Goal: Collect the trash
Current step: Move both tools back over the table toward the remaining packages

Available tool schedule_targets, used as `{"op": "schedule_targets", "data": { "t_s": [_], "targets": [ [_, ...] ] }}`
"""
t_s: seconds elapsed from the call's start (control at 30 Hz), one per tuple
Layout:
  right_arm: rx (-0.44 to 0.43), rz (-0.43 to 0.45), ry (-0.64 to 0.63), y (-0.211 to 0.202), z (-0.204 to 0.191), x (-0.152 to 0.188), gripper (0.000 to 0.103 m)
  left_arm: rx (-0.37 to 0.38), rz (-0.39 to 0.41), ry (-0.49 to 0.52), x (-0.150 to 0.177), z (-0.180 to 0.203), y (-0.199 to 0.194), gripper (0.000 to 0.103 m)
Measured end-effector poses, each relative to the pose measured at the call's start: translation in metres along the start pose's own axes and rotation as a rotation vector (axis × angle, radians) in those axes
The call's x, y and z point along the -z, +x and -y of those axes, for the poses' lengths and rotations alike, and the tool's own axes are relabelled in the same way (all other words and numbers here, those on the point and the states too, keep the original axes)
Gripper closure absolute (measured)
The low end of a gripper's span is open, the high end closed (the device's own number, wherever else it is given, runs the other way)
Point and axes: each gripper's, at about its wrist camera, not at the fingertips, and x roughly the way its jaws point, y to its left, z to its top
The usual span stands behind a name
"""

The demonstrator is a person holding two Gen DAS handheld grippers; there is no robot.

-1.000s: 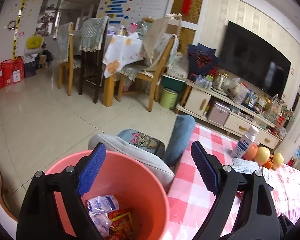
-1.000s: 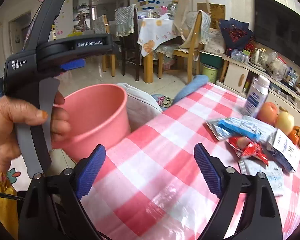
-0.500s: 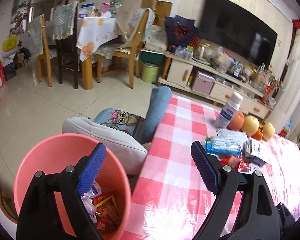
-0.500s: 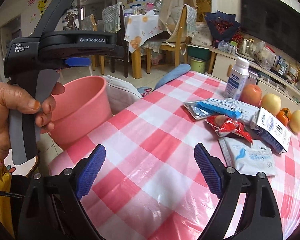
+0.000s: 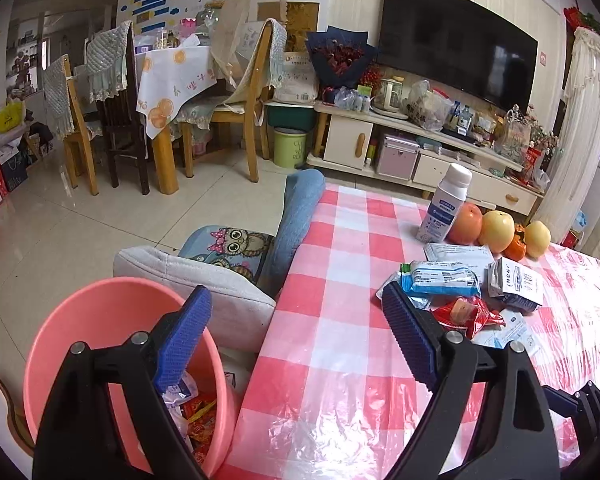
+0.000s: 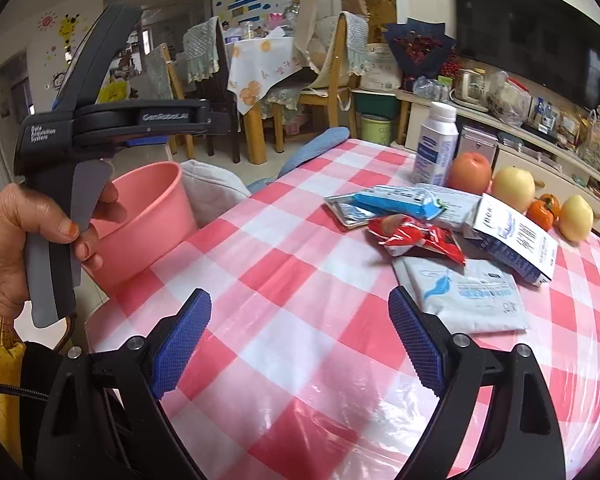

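A pink bin [image 5: 100, 320] with wrappers inside stands beside the table's left edge; it also shows in the right wrist view [image 6: 148, 208]. Trash lies on the red-checked table [image 5: 340, 320]: a red wrapper [image 6: 416, 236], a blue-white packet [image 6: 396, 200], a white pouch [image 6: 464, 296] and a white box [image 6: 512, 236]. My left gripper [image 5: 296, 340] is open and empty, over the bin's rim and table edge. My right gripper [image 6: 300, 340] is open and empty above the table, short of the trash.
A white bottle [image 6: 436, 148], apples [image 6: 470, 172] and small orange fruit [image 6: 542, 210] stand behind the trash. Cushions [image 5: 228, 264] lie against the table edge by the bin. Dining chairs [image 5: 244, 120], a TV cabinet [image 5: 400, 140] and a green bin [image 5: 290, 146] stand beyond.
Both grippers have swung right, toward the trash pile on the table. The bin has slid to the left in both views. Both stay open and empty.
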Motion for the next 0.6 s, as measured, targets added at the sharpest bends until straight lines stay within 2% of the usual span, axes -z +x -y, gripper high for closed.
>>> {"op": "schedule_targets", "data": {
  "t_s": [0.23, 0.6],
  "targets": [
    [0.006, 0.01, 0.034, -0.007, 0.017, 0.004, 0.013, 0.006, -0.004, 0.013, 0.001, 0.012, 0.002, 0.015],
    [0.001, 0.021, 0.074, -0.019, 0.045, 0.012, 0.013, 0.071, -0.051, 0.075, 0.007, 0.045, 0.01, 0.015]
  ]
}}
